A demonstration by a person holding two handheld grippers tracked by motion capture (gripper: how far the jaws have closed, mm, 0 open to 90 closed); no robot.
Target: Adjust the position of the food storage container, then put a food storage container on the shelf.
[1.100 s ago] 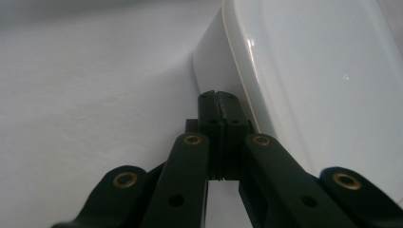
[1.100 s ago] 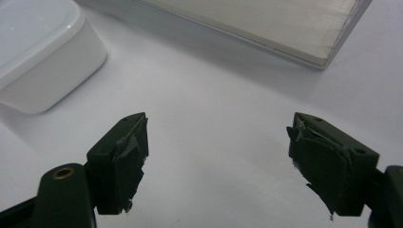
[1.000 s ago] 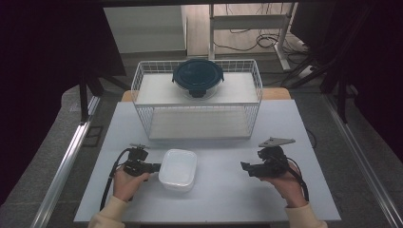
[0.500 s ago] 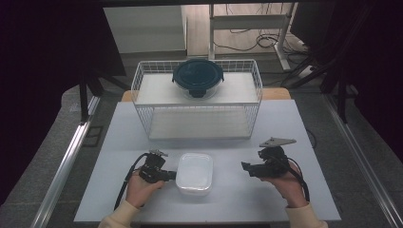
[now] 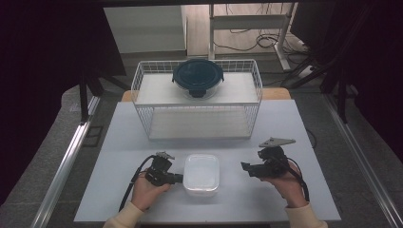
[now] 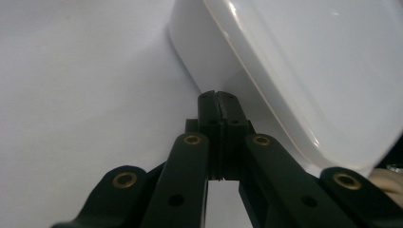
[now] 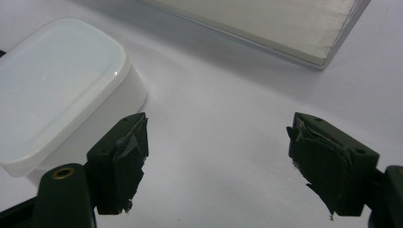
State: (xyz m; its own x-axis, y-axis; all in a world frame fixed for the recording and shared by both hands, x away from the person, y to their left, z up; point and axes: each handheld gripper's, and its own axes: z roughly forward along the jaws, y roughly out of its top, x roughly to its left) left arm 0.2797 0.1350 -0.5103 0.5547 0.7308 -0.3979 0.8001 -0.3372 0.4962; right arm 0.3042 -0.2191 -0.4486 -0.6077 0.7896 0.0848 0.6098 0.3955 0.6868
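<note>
A white lidded container [image 5: 202, 174] lies on the white table near its front edge. My left gripper [image 5: 179, 178] is shut, its tips touching the container's left side; in the left gripper view the closed tips [image 6: 218, 99] press against the container's wall [image 6: 304, 76]. My right gripper [image 5: 245, 167] stands open to the right of the container, apart from it, pointing toward it. In the right gripper view its gripper [image 7: 216, 156] has nothing between the jaws, and the container [image 7: 52, 90] lies at the left.
A white wire basket [image 5: 142, 102] stands at the back of the table. A dark round lidded bowl [image 5: 197, 77] sits on the basket's upper shelf. The white table [image 5: 285, 123] has bare room to the right and left of the hands.
My left gripper has moved to the right, and the white container has slid to the right with it, toward the middle of the table. The right gripper has stayed in place.
</note>
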